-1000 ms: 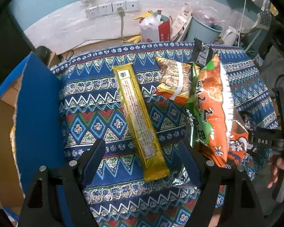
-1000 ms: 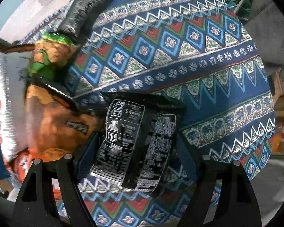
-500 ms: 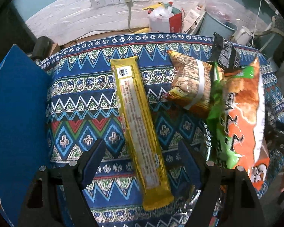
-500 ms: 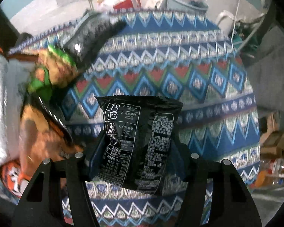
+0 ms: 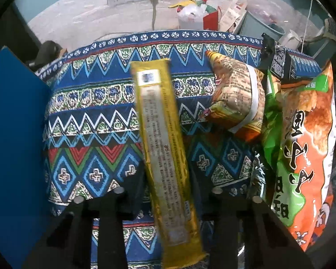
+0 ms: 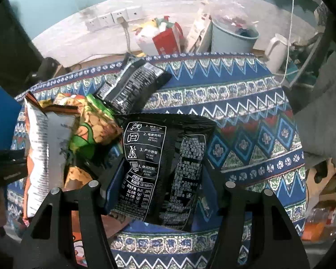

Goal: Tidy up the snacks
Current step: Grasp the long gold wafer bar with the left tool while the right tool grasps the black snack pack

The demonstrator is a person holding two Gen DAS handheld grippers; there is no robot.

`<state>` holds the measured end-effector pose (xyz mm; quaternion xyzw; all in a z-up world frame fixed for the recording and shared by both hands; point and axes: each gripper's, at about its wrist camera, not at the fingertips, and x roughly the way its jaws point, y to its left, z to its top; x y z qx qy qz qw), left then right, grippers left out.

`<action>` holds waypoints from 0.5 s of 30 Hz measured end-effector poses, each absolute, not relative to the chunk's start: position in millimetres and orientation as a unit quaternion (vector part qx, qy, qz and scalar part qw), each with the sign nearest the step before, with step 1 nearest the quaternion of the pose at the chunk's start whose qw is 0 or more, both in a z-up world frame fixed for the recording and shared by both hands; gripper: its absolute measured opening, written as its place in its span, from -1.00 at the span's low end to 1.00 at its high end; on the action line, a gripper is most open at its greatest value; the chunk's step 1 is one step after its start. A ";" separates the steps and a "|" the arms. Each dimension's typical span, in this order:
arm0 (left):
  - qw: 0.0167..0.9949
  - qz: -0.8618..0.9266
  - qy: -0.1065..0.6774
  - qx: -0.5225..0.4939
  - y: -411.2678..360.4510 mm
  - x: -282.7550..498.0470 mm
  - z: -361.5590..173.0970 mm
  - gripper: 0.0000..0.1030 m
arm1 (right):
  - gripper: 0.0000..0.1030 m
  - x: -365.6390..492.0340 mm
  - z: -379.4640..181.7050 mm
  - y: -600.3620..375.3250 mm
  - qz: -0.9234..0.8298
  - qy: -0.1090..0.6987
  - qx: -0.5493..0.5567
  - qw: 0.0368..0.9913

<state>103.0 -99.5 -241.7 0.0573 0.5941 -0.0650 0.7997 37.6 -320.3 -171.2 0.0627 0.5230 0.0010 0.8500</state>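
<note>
The long yellow foil snack bar [image 5: 165, 154] lies lengthwise mid-table between the left gripper [image 5: 165, 192] fingers, which close against its sides, apparently for lifting. The right gripper [image 6: 161, 177] fingers clamp one black printed snack pouch [image 6: 163, 168] above the patterned table [image 6: 246, 103]; a second black pouch [image 6: 132, 85] lies toward the far edge. Two larger bags lie between them: one tan, one orange-green.
</note>
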 end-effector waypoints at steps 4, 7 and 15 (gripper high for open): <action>0.807 -0.068 0.583 0.069 -102.0 102.4 -237.9 -0.44 | 0.21 37.1 -167.2 -320.9 0.005 0.517 0.068 0.853; 0.811 -0.070 0.576 0.074 -101.1 99.3 -232.2 -0.45 | 0.21 37.1 -170.0 -321.2 0.009 0.510 0.070 0.857; 0.832 -0.059 0.545 0.091 -95.6 86.2 -203.8 -0.45 | 0.21 40.1 -166.8 -319.3 0.018 0.492 0.070 0.868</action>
